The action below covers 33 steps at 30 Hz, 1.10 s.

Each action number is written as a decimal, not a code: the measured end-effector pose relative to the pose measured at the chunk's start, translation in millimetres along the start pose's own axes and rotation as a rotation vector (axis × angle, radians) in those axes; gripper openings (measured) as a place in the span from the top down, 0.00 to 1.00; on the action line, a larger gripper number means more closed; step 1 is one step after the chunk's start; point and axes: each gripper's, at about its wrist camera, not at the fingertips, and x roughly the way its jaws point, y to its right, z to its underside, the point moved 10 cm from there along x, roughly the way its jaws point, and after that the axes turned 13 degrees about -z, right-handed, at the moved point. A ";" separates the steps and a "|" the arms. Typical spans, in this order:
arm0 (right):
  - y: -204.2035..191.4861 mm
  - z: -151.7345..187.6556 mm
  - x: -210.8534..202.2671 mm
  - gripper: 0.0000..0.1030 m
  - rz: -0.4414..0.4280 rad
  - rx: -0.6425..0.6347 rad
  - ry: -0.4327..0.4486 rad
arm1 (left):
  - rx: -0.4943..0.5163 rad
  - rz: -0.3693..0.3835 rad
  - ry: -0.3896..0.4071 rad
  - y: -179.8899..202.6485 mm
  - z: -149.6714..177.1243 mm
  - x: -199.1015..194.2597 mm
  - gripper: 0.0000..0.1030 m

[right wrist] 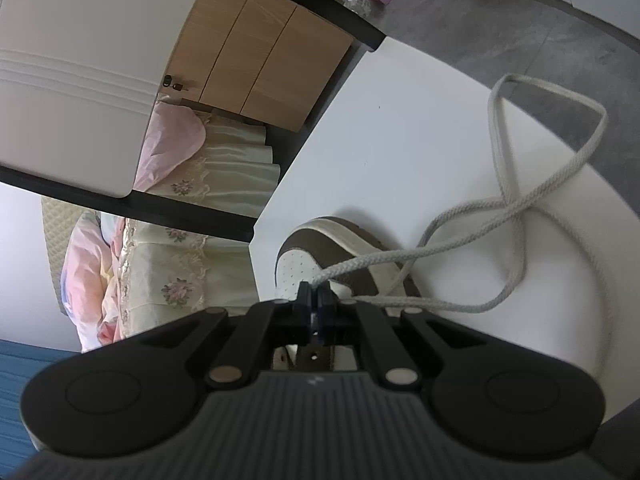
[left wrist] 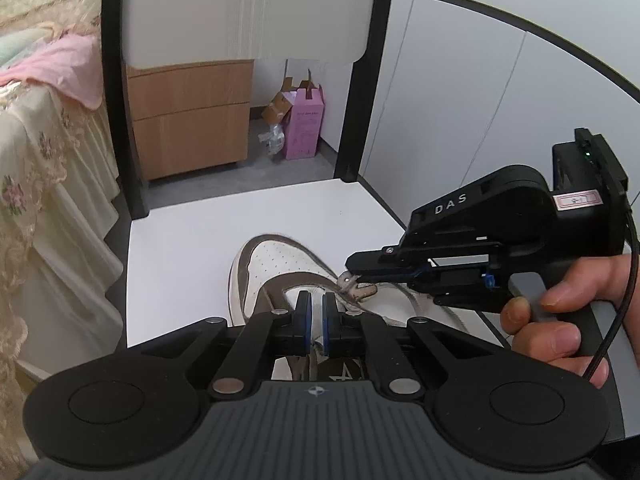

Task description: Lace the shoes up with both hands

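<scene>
A white tabletop fills the middle of both views, with a wooden drawer unit on the grey floor behind it, a pink carton beside that, and a bed with a flowered, lace-edged cover off to one side. The shoe — white perforated leather with brown panels — lies on the tabletop, toe pointing away from the left wrist camera. Directly above its tongue area sits the left gripper; its blue-padded fingers stand close together with a narrow gap between them, and whether anything is caught in that gap cannot be told. The right gripper comes in from the side, held by a hand on its grey handle, and its tips meet at the shoe's eyelet row, where a bit of lace shows. In the right wrist view the right gripper is clenched on the lace — the grey-white cord runs out from between the fingers, crosses over itself and forms a tall loop over the tabletop and its edge.
</scene>
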 end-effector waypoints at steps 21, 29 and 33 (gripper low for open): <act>-13.5 3.1 8.1 0.96 0.048 -0.178 -0.019 | 0.030 -0.046 -0.009 -1.3 2.9 1.0 0.62; -20.6 7.3 7.8 0.97 0.140 -0.345 -0.024 | 0.053 -0.083 0.028 -3.6 7.9 -16.2 0.59; -20.3 7.5 9.8 0.96 0.132 -0.349 -0.027 | 0.060 -0.085 0.032 -1.6 9.2 -18.5 0.59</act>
